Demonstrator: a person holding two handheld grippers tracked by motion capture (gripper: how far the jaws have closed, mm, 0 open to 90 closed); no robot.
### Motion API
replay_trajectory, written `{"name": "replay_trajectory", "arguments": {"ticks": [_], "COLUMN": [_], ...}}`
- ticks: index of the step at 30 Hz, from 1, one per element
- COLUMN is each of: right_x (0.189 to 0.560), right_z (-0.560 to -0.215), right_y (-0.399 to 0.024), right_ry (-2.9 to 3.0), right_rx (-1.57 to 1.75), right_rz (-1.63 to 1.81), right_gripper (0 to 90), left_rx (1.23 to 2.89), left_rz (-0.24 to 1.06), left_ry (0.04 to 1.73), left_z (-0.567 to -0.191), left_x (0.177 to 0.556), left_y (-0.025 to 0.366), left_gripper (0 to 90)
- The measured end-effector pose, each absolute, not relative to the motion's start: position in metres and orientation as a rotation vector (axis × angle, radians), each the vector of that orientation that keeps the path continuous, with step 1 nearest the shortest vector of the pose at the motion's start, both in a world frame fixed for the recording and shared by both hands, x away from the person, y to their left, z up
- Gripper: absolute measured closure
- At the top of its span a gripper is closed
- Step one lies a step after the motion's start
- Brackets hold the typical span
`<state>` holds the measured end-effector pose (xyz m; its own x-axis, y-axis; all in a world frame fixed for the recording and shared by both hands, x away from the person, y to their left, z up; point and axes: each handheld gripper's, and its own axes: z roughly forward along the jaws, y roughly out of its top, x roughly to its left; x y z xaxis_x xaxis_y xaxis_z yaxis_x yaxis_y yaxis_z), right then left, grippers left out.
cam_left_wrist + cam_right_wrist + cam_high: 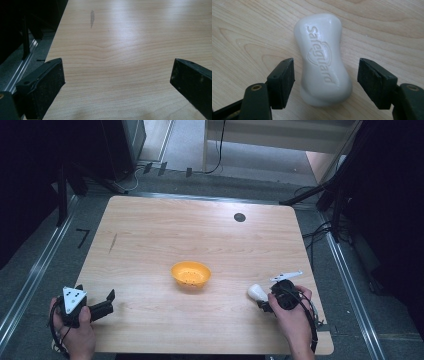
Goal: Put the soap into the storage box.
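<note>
straddling white soap bar embossed "safeguard", right gripper jaws apart, untouching

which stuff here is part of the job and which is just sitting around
In the job:
- bar of soap, lying flat on the table between the right gripper pads, not yet pinched
- orange bowl, probably where it goes

Just around:
- left gripper, open over bare table
- black round spot near the table's far edge
</note>
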<state>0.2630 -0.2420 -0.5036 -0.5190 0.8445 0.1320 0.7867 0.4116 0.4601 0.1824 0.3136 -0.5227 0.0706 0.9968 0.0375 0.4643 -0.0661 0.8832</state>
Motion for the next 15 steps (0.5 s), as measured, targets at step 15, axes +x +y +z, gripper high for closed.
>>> {"name": "replay_trajectory", "arguments": {"ticks": [15], "right_x": [0.274], "right_z": [-0.515], "right_y": [-0.227], "right_ry": [2.57], "right_rx": [1.47], "right_rz": [0.655], "right_gripper": [37.0], "left_rx": [1.618], "left_rz": [0.933], "left_ry": [1.486], "left_z": [-0.523], "left_x": [0.182], "left_y": [0.314], "left_gripper": [0.0]}}
